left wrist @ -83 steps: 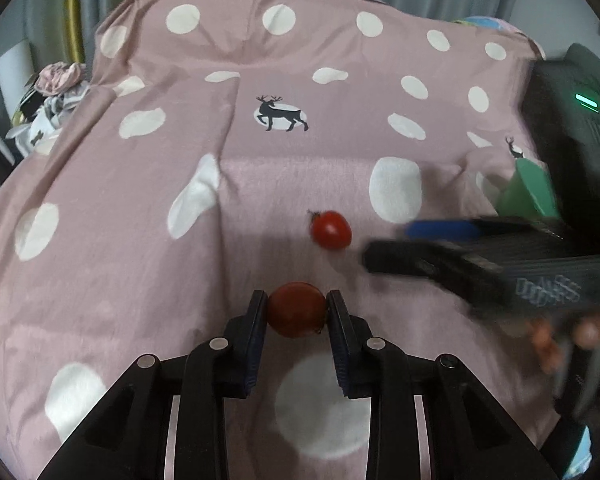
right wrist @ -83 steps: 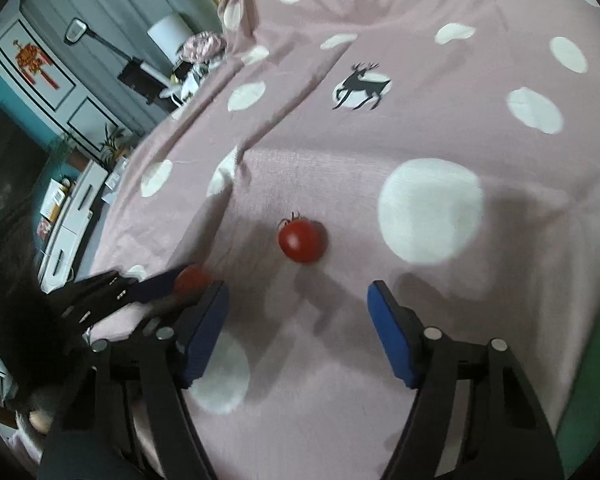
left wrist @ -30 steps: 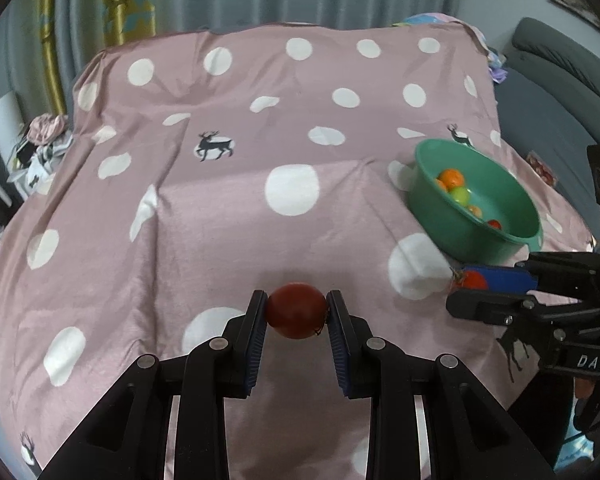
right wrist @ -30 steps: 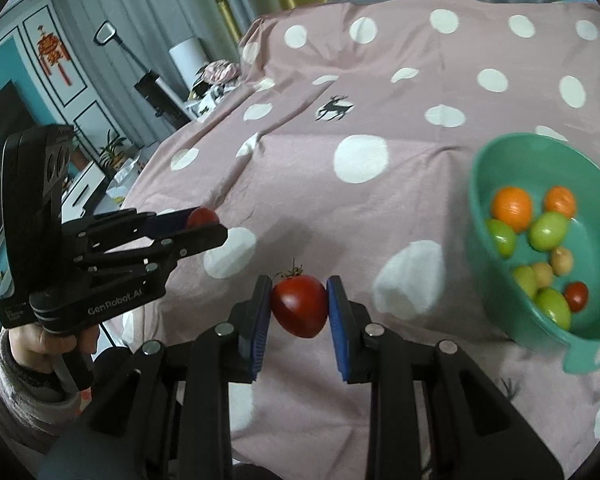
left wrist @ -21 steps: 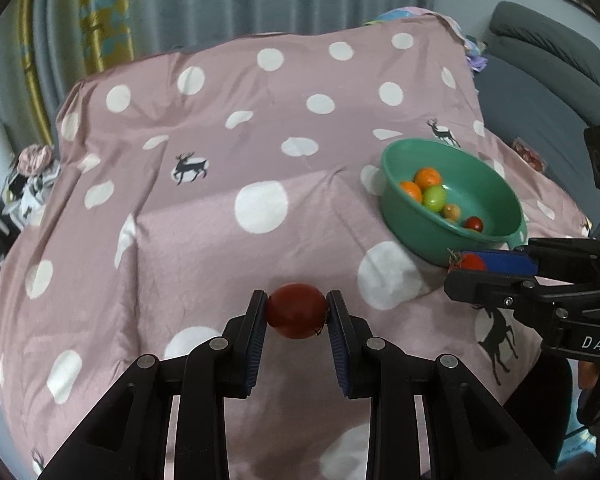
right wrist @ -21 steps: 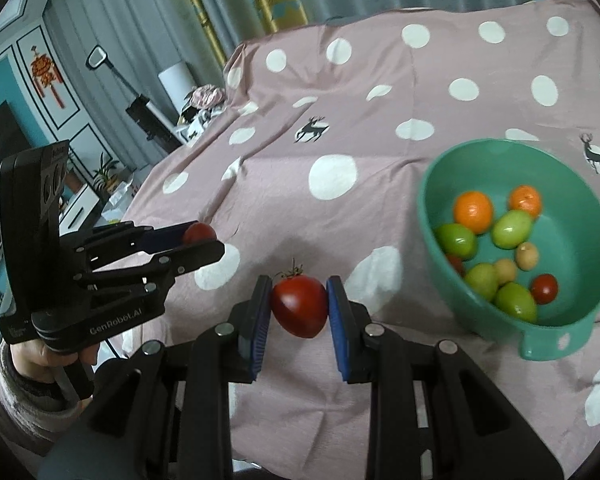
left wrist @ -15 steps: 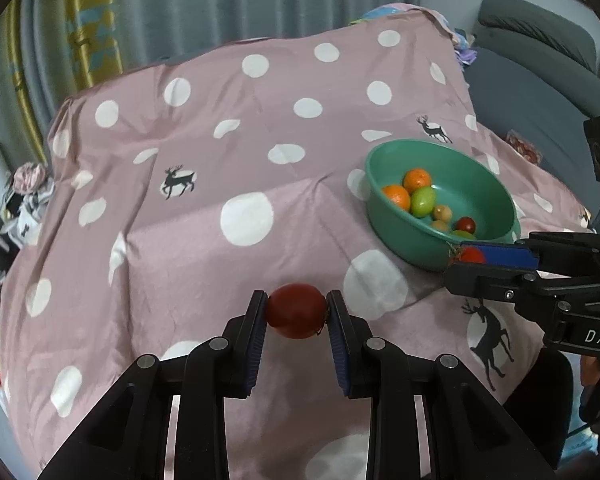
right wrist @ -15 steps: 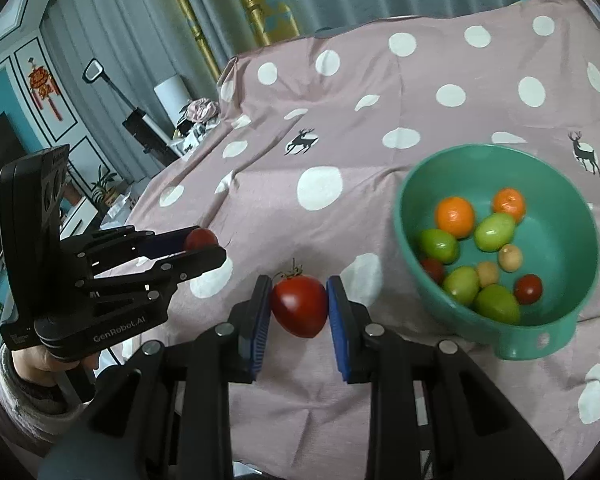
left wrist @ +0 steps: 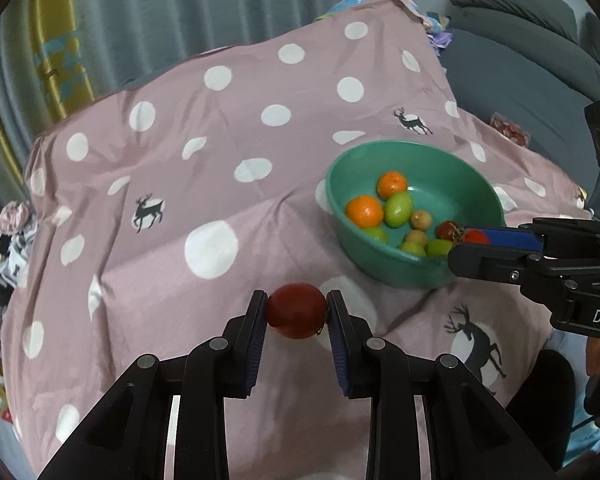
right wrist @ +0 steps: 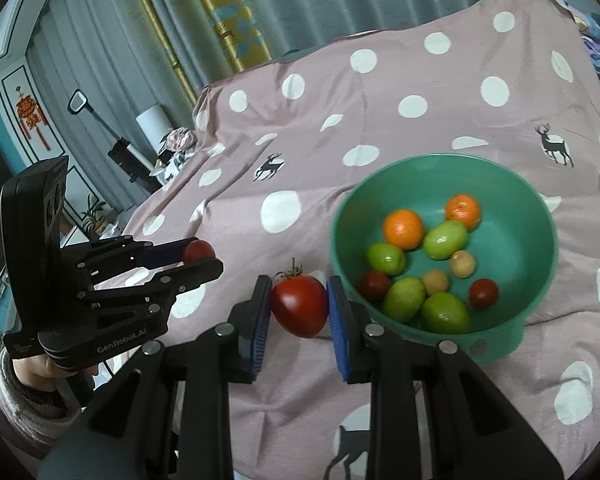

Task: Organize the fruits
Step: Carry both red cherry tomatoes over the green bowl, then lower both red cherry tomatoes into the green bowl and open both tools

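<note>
Red tomatoes fill both: the left hand-held gripper (left wrist: 296,316) clamps one tomato (left wrist: 296,311), the right hand-held gripper (right wrist: 299,306) another (right wrist: 299,305). Carry each over the green bowl (right wrist: 500,332), right of centre, lower inside, then release gently.

Soft, even indoor light, moderately bright, with no single strong source visible. Both fisheye views bend straight lines strongly toward the edges, and black vignette fills the corners. Shadows are faint: a soft one lies under the green bowl (left wrist: 416,268) on the spotted pink cloth (left wrist: 220,160). A small highlight gleams on the red tomato (right wrist: 300,306) at lower centre of the right view. The middle of each frame is fairly sharp; the bowl's rim looks slightly smeared, and the edges are softer.
</note>
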Available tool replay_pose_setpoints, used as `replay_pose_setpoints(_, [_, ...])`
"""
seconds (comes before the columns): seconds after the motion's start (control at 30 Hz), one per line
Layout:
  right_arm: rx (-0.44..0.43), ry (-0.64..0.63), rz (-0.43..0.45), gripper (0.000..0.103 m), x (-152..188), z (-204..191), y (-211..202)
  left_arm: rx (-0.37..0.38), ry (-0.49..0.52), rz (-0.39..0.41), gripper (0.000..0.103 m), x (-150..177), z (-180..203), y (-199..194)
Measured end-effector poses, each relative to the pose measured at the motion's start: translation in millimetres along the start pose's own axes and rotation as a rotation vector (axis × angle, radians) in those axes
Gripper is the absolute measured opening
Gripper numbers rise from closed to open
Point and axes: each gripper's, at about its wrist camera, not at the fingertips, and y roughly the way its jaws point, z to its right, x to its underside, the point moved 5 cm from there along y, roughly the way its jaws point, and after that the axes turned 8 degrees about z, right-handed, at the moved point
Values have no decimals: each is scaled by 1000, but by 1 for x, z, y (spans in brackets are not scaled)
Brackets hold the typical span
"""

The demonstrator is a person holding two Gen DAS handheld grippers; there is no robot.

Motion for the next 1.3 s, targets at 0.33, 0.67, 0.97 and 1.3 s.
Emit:
replay_pose_setpoints(0.33, [45, 44, 34, 28, -4, 32, -5, 43, 63, 13, 30, -29, 35, 21])
replay_pose_setpoints(0.67, [100, 63, 51, 28, -11, 59, -10, 69, 115, 1, 30, -50, 61, 54])
replay_pose_setpoints(0.97, [162, 29, 9, 28, -16, 83, 6, 66, 133, -41, 30, -54, 68, 85])
replay_pose_setpoints(1.3, [203, -10, -23, 28, -21, 93, 18, 51, 160, -81, 30, -56, 69, 112])
